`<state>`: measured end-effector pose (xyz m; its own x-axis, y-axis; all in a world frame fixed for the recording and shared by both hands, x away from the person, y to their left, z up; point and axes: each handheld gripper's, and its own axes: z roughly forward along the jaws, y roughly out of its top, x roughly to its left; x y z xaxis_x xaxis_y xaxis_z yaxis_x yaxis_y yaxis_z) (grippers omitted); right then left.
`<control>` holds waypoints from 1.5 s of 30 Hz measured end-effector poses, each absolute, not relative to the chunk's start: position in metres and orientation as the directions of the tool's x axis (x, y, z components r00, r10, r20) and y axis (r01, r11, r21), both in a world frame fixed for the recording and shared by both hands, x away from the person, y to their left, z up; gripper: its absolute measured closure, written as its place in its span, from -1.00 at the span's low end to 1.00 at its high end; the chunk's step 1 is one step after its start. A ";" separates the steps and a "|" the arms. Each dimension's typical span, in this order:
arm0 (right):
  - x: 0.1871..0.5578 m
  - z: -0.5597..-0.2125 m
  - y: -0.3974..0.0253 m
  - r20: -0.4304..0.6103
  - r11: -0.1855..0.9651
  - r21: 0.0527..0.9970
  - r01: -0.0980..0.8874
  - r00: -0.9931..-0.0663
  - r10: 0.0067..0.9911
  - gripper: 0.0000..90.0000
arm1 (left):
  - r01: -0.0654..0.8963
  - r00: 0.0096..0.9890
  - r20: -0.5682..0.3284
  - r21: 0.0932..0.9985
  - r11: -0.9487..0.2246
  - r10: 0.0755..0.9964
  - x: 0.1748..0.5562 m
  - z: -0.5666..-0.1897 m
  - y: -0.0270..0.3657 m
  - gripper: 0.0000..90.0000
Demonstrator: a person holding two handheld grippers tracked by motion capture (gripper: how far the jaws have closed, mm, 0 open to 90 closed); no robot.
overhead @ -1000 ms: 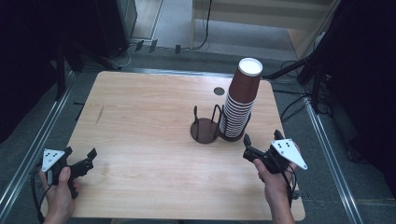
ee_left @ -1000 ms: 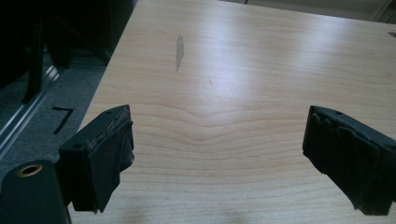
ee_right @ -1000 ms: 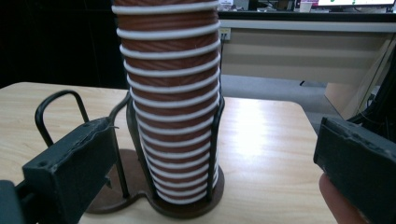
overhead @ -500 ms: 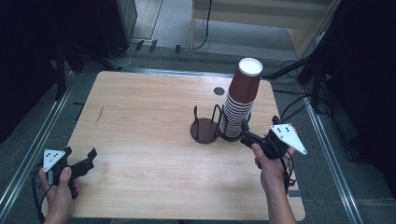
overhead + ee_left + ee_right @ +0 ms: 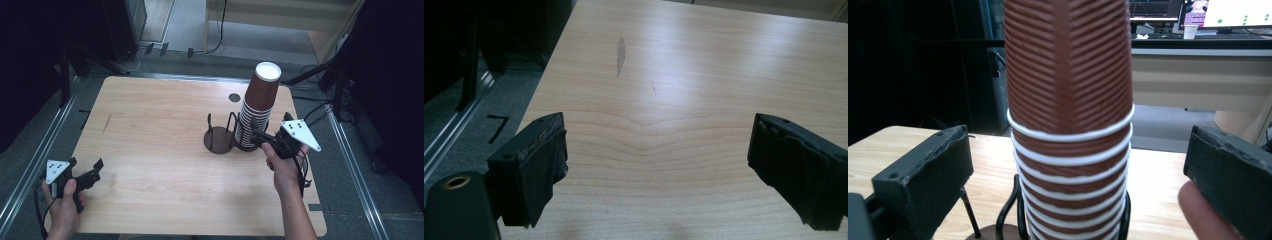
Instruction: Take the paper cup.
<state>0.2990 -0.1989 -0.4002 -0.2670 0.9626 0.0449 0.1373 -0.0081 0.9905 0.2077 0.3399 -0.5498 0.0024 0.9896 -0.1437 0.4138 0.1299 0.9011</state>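
- Right gripper point(image 5: 257, 131): its fingers point(image 5: 923, 182) stand spread wide, one to each side of the stack of paper cups point(image 5: 1068, 115), with a gap on both sides and nothing yet pinched. In the right gripper view a fingertip of the holding hand shows beside the right-hand finger.
- Stack of paper cups: brown ribbed cups with white rolled rims, nested mouth-down into a tall column. It stands in a black wire cup holder point(image 5: 220, 137) on the right half of the counter point(image 5: 160, 130), near the right edge.
- Handling, as a judgement: the cups look light, thin-walled and easily crushed. The ribbed wall should give fair friction. Nested cups may cling together, so more than one could lift at once.
- Where to take hold, as a judgement: on the ribbed wall of the topmost cup, above the first white rim, with light pressure. A grip lower down, across the rims, would likely carry several cups or tip the tall column.
- Left gripper point(image 5: 85, 172): its fingers point(image 5: 531, 170) are likewise spread and hold nothing. It hovers low over bare wood at the near left corner of the counter, well apart from the cups.
- Surroundings: a small dark round mark point(image 5: 234, 97) lies on the counter behind the stack.
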 end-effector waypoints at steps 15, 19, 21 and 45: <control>0.317 -0.391 -0.192 0.045 -0.011 0.991 0.136 -0.249 0.968 -1.00 | 0.417 0.002 -0.143 0.900 0.129 0.990 0.208 -0.550 0.340 -0.78; 0.321 -0.389 -0.191 0.040 -0.009 0.992 0.130 -0.239 0.970 -1.00 | 0.419 0.001 -0.142 0.899 0.128 0.990 0.208 -0.550 0.340 -0.78; 0.326 -0.388 -0.190 0.032 -0.002 0.992 0.129 -0.233 0.972 -1.00 | 0.420 -0.003 -0.140 0.898 0.128 0.990 0.208 -0.550 0.339 -0.78; 0.355 -0.390 -0.168 -0.006 0.031 0.990 0.136 -0.181 0.983 -0.94 | 0.426 -0.005 -0.141 0.895 0.129 0.990 0.209 -0.550 0.339 -0.78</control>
